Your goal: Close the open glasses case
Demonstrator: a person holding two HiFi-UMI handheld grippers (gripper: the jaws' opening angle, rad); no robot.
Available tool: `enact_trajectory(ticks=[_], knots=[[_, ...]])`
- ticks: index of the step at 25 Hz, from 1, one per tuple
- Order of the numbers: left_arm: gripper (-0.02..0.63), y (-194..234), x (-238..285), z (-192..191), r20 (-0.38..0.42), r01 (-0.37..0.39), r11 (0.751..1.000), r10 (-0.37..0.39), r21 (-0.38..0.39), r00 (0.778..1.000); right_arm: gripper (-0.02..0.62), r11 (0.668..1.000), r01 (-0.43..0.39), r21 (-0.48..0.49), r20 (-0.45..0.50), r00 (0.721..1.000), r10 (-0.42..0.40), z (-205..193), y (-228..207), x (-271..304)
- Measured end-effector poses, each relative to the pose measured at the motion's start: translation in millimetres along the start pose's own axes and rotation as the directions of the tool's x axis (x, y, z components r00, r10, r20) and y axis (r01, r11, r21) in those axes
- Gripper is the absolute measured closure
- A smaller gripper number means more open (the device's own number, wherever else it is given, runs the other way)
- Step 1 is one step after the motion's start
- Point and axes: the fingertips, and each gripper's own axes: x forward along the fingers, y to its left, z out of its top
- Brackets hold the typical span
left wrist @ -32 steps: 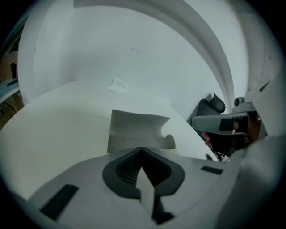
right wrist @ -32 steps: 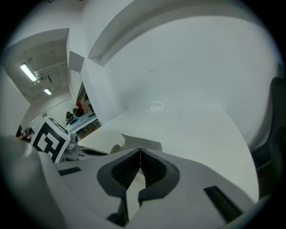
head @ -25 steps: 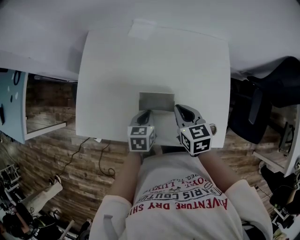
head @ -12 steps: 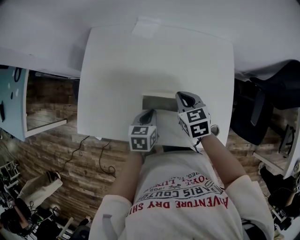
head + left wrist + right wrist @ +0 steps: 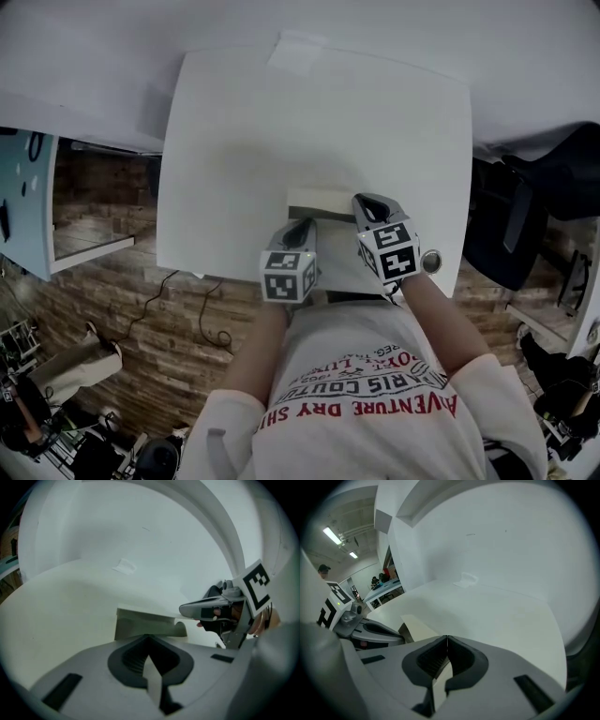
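White table, glasses case just beyond left tool

Free white table beyond the glasses case, left claw and right claw crowding its near side

White table, pale grey-green glasses case, grey left gripper and right gripper — black-and-white marker cubes

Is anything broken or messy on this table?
Nothing looks broken or spilled. The glasses case sits straight near the front edge of the table, and its lid is just not shut yet. The only other thing is a small pale scrap lying at the far edge.
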Motion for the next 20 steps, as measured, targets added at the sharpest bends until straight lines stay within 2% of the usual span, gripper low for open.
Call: enact_trajectory(ticks=[13, 20], knots=[[0.609, 1, 0, -1, -0.013, 0.039, 0.999, -0.038, 0.016, 0.999, 0.583, 0.999, 0.023, 0.032, 0.023, 0.999, -0.024, -14, 9, -2], [0.609, 0, 1, -7, -0.062, 0.021, 0.999, -0.018, 0.045, 0.998, 0.583, 1.0, 0.016, 0.025, 0.009, 1.0, -0.016, -23, 11, -4]])
